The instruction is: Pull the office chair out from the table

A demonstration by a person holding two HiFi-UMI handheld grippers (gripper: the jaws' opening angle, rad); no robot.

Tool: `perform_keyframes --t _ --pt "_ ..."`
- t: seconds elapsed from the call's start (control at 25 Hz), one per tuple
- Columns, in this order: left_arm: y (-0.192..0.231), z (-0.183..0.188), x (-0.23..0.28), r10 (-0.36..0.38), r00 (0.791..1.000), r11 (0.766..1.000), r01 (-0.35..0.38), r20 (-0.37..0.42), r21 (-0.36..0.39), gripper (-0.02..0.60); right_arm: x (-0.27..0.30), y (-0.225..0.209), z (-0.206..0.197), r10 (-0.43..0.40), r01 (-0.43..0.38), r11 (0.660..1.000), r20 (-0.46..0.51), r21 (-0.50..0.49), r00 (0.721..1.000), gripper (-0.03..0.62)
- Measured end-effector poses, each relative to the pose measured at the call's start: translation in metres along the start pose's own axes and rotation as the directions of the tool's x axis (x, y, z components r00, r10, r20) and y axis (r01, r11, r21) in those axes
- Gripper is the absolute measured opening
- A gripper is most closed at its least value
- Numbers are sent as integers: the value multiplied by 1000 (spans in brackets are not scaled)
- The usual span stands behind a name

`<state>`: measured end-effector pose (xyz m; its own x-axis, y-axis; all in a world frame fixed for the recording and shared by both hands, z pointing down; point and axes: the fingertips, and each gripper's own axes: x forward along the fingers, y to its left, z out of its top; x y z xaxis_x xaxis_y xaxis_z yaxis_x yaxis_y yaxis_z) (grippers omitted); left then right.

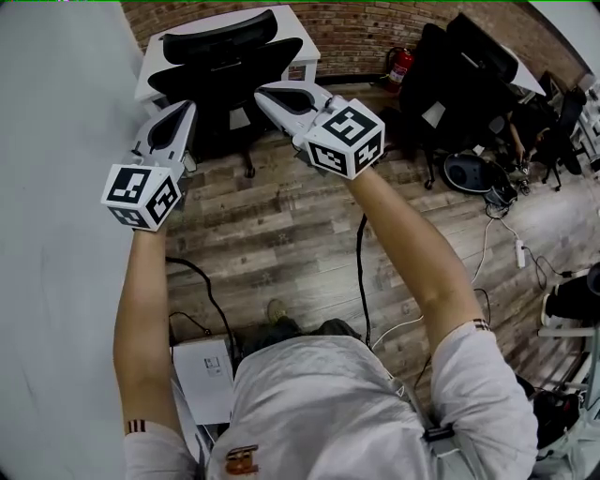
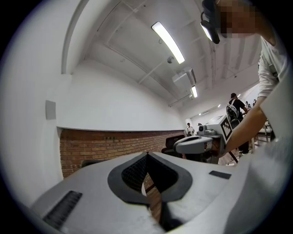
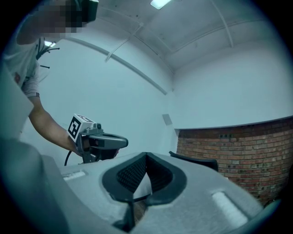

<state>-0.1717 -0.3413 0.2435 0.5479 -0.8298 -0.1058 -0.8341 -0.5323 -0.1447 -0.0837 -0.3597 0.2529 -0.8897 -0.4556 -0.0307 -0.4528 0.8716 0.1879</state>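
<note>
The office chair point(image 1: 225, 75) is black and sits at the top of my head view, pushed in against the white table point(image 1: 305, 33) that stands along the brick wall point(image 1: 375, 28). At far left a plain white wall point(image 1: 56, 234) runs down the frame. Next to it I hold the left gripper point(image 1: 186, 109) at the chair's left edge. In the left gripper view point(image 2: 146, 156) its jaws are pressed together with nothing between them, and only brick shows beyond. Whether it touches the chair I cannot tell. Just to its right is the right gripper point(image 1: 264, 93), over the chair's right side. The right gripper view point(image 3: 146, 156) shows those jaws closed and empty too, with the dark top edge of the chair point(image 3: 194, 161) past them. Each gripper sees the other beside it. Below my arms a white box point(image 1: 206, 375) lies on the wood floor point(image 1: 281, 234). Further right a red fire extinguisher point(image 1: 398, 67) stands by the wall. A cluster of other black chairs point(image 1: 459, 84) fills the upper right corner, and a power strip point(image 1: 520, 253) lies on the floor below them.
</note>
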Motion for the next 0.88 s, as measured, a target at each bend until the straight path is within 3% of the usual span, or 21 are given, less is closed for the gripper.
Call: perform_keyframes --t 0.48,0.88 --pt "75 -30 39 -11 999 1000 12 -30 10 0 57 -58 -28 -43 42 999 -54 -12 998 2" --pt "132 -61 92 55 996 998 -53 -63 33 0 88 -141 -61 -72 60 993 -114 -105 991 3"
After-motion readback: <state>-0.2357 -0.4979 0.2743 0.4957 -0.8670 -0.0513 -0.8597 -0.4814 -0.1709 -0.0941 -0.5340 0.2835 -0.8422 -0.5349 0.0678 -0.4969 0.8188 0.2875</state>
